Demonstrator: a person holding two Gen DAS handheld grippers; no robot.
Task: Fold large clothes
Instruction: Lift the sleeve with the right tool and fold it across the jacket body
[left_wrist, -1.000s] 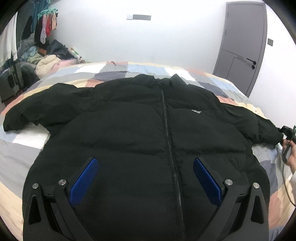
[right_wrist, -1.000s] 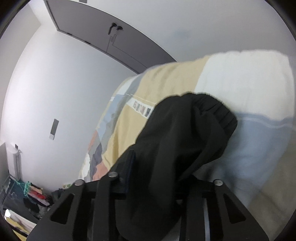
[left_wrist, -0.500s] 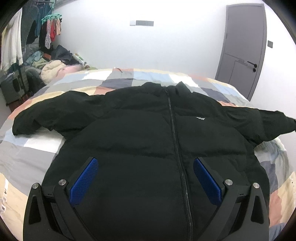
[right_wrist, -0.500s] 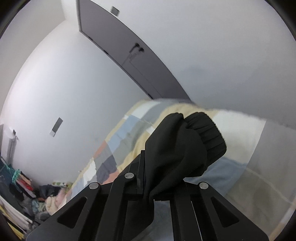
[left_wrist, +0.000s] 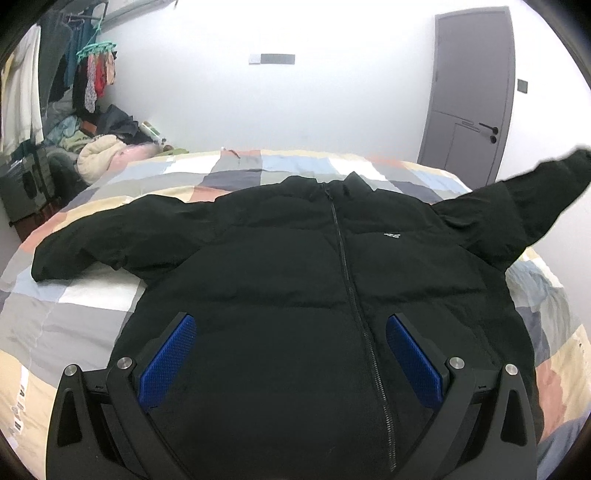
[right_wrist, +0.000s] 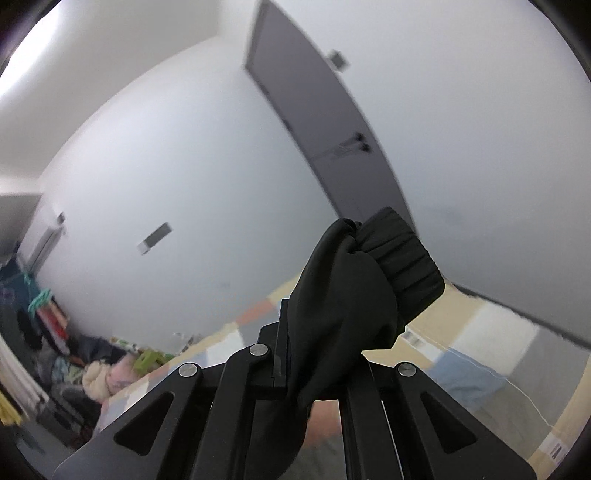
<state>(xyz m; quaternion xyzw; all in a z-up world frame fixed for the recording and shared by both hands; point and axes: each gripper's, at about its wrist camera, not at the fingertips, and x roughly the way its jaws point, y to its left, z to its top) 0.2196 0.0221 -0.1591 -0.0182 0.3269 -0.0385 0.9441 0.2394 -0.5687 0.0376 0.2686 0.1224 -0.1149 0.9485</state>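
A large black zipped puffer jacket (left_wrist: 295, 266) lies front up on the patchwork bed (left_wrist: 74, 317). Its left sleeve (left_wrist: 85, 243) lies flat on the cover. Its right sleeve (left_wrist: 532, 199) is lifted into the air at the right edge. My left gripper (left_wrist: 291, 354) is open, its blue pads (left_wrist: 168, 354) spread wide above the jacket's lower front. My right gripper (right_wrist: 317, 354) is shut on the sleeve cuff (right_wrist: 369, 280), which has a ribbed end and is held high above the bed.
A grey door (left_wrist: 469, 96) stands at the back right. Piled clothes and a hanging rack (left_wrist: 85, 110) fill the back left corner. The bedcover (right_wrist: 480, 354) shows below the cuff in the right wrist view.
My right gripper has raised the sleeve cuff from bed level up into the air. The left gripper has drawn back and up a little, still open.
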